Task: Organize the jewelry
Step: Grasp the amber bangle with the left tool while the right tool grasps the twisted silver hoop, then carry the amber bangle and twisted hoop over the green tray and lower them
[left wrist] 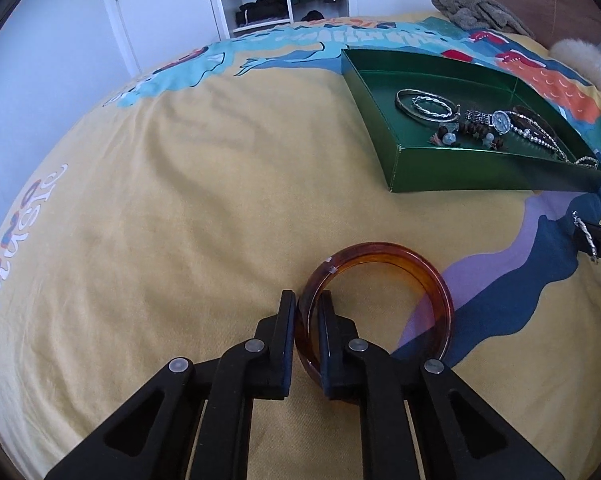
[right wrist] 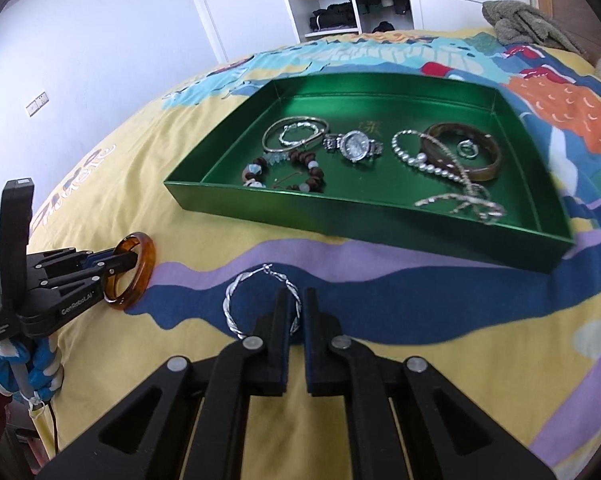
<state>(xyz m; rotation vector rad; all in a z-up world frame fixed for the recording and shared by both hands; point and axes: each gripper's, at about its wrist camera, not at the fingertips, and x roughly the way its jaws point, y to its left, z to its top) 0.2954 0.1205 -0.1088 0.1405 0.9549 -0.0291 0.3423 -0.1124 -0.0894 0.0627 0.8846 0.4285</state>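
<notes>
On the bedspread (left wrist: 180, 200), short of the green tray's near wall (right wrist: 340, 220): left gripper (left wrist: 306, 312) clamped on the amber bangle's rim (left wrist: 420, 264), right gripper (right wrist: 298, 300) pinched on the twisted silver bracelet (right wrist: 236, 284). Wide open cloth leftward; tray well apart, holding a watch (right wrist: 354, 146), beads, pearls.

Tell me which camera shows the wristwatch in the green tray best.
The right wrist view: the wristwatch lies face-up, dial and both strap ends visible. The left wrist view shows the watch smaller, at a slant.
</notes>
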